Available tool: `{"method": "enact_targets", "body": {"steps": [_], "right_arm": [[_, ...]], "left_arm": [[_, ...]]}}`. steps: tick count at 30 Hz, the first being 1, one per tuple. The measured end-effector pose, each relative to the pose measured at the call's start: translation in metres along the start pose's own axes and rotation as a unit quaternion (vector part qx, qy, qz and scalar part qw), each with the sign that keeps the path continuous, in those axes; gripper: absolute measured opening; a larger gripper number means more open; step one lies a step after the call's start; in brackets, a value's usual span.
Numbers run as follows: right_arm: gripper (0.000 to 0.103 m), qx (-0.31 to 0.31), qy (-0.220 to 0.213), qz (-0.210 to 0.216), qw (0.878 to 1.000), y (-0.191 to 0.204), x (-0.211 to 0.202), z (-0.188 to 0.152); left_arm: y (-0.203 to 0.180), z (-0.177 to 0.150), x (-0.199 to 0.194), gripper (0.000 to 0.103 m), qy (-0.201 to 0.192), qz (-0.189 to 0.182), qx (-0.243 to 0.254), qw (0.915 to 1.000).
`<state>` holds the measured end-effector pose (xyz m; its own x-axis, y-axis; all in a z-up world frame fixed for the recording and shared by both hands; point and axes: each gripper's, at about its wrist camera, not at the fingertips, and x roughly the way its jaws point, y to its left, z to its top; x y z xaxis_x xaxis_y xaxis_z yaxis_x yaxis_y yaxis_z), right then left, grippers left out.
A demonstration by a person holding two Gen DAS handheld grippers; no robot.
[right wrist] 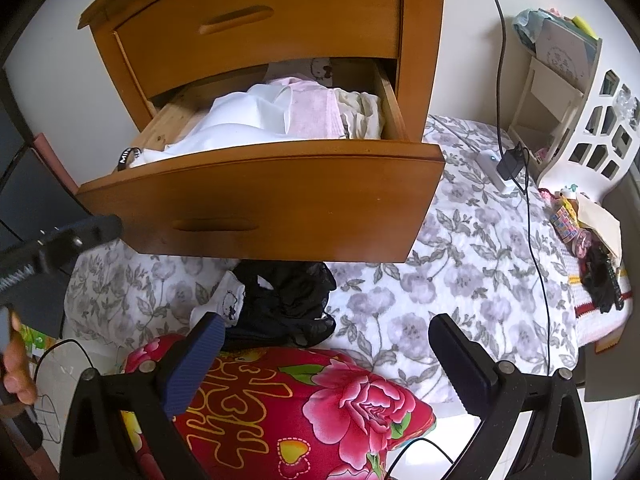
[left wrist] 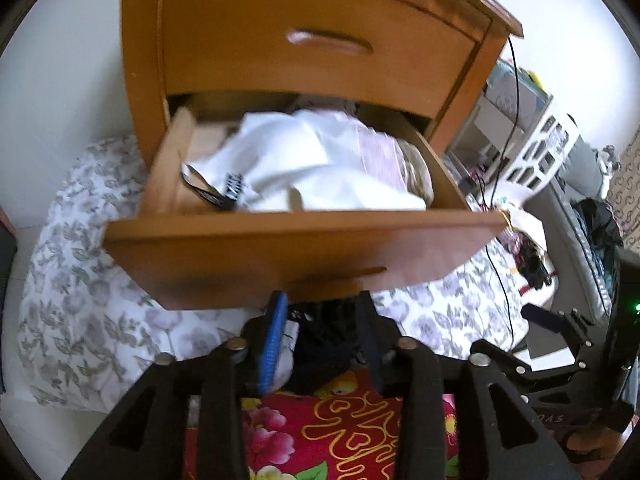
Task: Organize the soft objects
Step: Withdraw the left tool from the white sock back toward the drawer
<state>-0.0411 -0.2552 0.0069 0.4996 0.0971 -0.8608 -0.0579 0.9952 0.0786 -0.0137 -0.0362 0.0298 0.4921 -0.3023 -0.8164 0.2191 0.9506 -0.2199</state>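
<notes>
The wooden nightstand's lower drawer stands pulled out, stuffed with a white garment and a pink cloth. Its front hangs over the floral bed cover. A black lacy garment and a small white printed piece lie on the bed under the drawer front. My left gripper hovers above that black garment, jaws apart, the pads not pressing on it. My right gripper stands wide open and empty over a red flowered pillow.
The upper drawer is closed. A grey-flowered quilt covers the bed. A black cable with a charger and white power strip crosses it. A white openwork basket and bright clutter sit at the right.
</notes>
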Motion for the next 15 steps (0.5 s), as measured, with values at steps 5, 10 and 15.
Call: {"method": "enact_targets", "body": {"steps": [5, 10, 15], "right_arm": [[0.103, 0.000, 0.000, 0.000, 1.000, 0.000, 0.000, 0.000], [0.103, 0.000, 0.001, 0.000, 1.000, 0.001, 0.000, 0.000], [0.103, -0.002, 0.002, -0.001, 1.000, 0.002, 0.000, 0.000]], "left_arm": [[0.013, 0.004, -0.005, 0.078, -0.012, 0.035, -0.021, 0.9991], [0.019, 0.004, -0.005, 0.079, -0.018, 0.052, -0.026, 0.9982], [0.021, 0.001, -0.009, 0.095, -0.039, 0.073, -0.026, 0.9963]]}}
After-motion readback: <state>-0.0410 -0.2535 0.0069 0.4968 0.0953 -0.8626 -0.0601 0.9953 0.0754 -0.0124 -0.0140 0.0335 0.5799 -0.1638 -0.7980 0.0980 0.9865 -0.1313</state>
